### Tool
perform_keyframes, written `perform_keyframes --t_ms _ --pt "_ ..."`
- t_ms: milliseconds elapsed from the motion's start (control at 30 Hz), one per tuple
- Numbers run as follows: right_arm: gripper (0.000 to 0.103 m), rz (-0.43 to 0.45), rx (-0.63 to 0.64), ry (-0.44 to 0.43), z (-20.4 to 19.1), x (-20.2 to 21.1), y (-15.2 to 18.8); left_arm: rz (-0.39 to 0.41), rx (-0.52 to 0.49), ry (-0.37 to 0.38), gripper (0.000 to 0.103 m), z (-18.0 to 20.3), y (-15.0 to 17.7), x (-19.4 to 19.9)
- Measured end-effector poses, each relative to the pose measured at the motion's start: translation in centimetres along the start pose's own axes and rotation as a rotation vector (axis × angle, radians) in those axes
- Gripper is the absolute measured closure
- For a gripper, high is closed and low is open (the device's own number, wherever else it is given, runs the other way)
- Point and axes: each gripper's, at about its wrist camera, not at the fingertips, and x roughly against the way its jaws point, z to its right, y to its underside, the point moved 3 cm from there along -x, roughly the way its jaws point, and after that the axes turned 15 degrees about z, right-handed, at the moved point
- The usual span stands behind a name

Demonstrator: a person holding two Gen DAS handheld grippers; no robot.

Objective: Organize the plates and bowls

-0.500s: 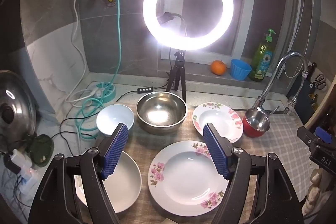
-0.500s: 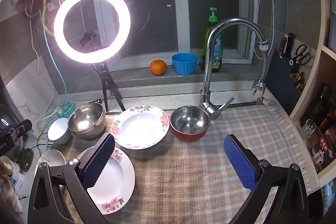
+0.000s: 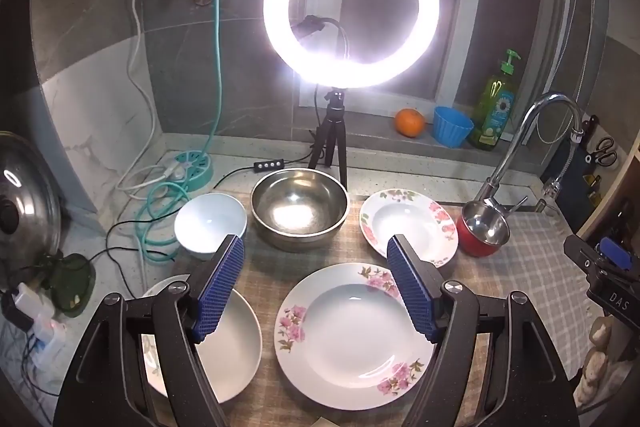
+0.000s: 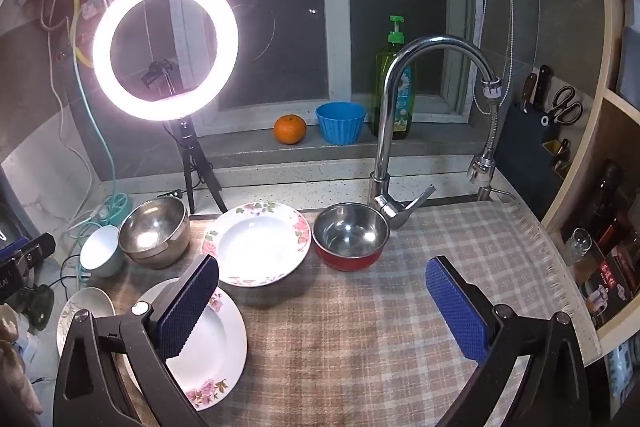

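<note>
left gripper (image 3: 316,287): fingers apart, above large pink-flowered white plate (image 3: 352,339) on checked cloth (image 4: 400,327) | right gripper (image 4: 320,307): fingers apart, empty | steel bowl (image 3: 300,213) behind plate

The view from the left gripper (image 3: 316,283) has shifted very slightly; the large flower-patterned white plate (image 3: 354,335) sits marginally lower.
</note>
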Motion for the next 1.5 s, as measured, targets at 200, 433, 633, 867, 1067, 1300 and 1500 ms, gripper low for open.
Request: perform_keyframes --t_ms 200,433,633,867,1067,1300,1500 --pt "0.001 -0.004 -0.004 -0.001 0.26 -0.01 0.15 -0.004 -0.005 0.007 0.029 0.2 -0.15 -0.1" --pt "0.001 -0.008 -0.009 0.002 0.26 -0.18 0.35 -0.004 -0.005 0.006 0.029 0.13 -0.27 -0.17" --pt "0.001 -0.006 -0.004 -0.002 0.19 -0.25 0.44 -0.004 -0.003 0.008 0.029 0.02 -0.26 -0.15" --pt "0.001 -0.006 -0.003 0.0 -0.02 -0.4 0.44 -0.005 -0.003 0.011 0.029 -0.06 -0.41 -0.29" --pt "0.001 -0.014 -0.006 0.0 -0.02 -0.6 0.46 -0.005 -0.003 0.012 0.029 -0.01 -0.32 -0.31" --pt "0.001 -0.013 -0.005 -0.002 -0.03 -0.65 0.56 -0.004 -0.003 0.011 0.029 0.06 -0.32 -0.45" --pt "0.001 -0.018 -0.002 -0.003 -0.09 -0.68 0.68 -0.006 -0.003 0.011 0.029 0.0 -0.27 -0.43"
